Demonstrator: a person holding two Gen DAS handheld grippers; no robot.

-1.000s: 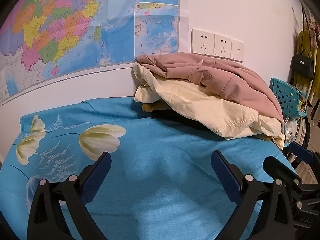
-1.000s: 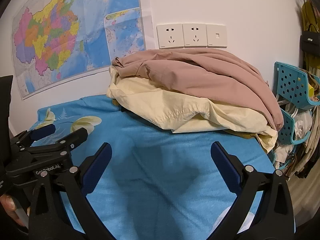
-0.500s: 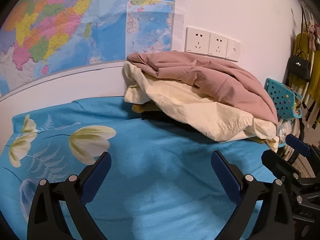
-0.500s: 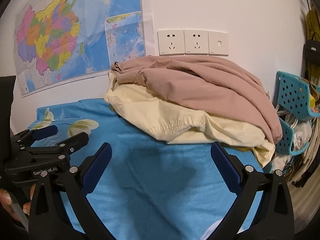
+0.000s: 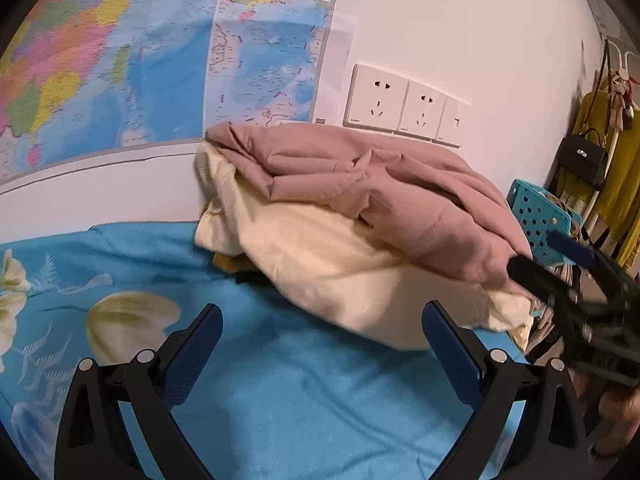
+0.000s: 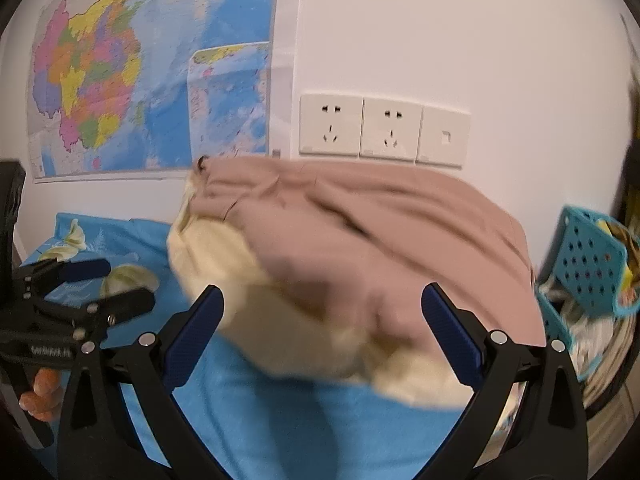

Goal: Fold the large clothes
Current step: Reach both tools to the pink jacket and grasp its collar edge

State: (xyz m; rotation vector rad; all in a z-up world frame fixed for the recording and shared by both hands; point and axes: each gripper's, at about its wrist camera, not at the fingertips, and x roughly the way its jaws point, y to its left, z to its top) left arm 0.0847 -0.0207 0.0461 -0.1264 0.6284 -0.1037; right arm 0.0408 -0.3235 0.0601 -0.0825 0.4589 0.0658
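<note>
A heap of clothes lies against the wall on a blue bed: a dusty pink garment point(image 5: 384, 192) point(image 6: 384, 232) on top of a cream garment point(image 5: 344, 272) point(image 6: 224, 264), with a mustard piece point(image 5: 228, 262) peeking out underneath. My left gripper point(image 5: 322, 322) is open, empty, just in front of the cream garment's near edge. My right gripper point(image 6: 322, 304) is open with the pile's front edge between its fingers, nothing clamped. The right gripper point(image 5: 560, 272) shows at the right edge of the left wrist view, the left gripper point(image 6: 88, 288) at the left edge of the right wrist view.
The blue floral bedsheet point(image 5: 280, 400) spreads in front of the pile. A map point(image 5: 120, 60) and white wall sockets point(image 6: 384, 128) are behind it. A teal perforated basket point(image 6: 588, 268) stands right of the bed, and a black bag point(image 5: 582, 158) hangs beyond.
Both grippers have moved forward toward the clothes pile, which now looms much larger. The right gripper's fingers have reached the pile's front edge. Both stay open.
</note>
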